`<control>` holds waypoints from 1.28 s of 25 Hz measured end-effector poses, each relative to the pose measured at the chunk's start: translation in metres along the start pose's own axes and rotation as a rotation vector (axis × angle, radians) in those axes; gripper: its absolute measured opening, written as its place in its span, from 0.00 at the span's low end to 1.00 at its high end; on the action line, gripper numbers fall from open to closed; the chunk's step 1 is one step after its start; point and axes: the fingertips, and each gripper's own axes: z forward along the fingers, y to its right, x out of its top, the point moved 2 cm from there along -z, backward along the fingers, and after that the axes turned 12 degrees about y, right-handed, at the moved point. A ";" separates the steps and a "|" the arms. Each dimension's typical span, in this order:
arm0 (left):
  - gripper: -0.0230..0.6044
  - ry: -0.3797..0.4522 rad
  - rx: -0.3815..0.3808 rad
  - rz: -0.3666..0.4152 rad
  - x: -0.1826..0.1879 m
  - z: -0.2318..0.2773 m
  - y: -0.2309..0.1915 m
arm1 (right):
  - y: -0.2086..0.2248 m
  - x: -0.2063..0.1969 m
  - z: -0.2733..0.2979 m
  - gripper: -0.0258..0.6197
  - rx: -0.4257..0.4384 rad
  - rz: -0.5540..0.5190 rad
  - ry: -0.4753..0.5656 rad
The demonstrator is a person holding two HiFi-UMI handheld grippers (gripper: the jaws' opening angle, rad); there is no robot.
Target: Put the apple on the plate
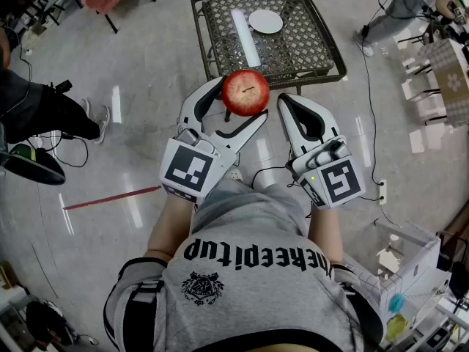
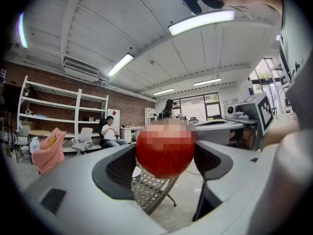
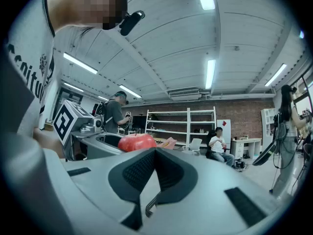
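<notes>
1. Your left gripper sits at frame centre in the head view. Its fingers stand wide and are clamped on the apple, one pad on each flank.
2. The apple is red, stem dimple facing up, and held in the air. In the left gripper view it fills the gap between the pads.
3. Your right gripper is just right of the apple, beside it and not touching. Its fingers are pressed together, with nothing between them.
4. In the right gripper view the apple shows just above and left of the closed fingertips.
5. The plate is small, round and white, and lies at upper centre of the head view. Its whole white face shows.
6. The plate rests on the counter, a dark wire-mesh top with a raised rim. A pale long streak lies on the mesh left of the plate; you cannot tell what it is.
7. Apple and plate are well apart: the apple hangs below the counter's near edge in the frame.
</notes>
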 end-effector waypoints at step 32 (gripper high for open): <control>0.69 -0.007 -0.073 -0.045 -0.012 0.012 0.005 | 0.005 -0.008 -0.008 0.05 -0.070 0.023 -0.032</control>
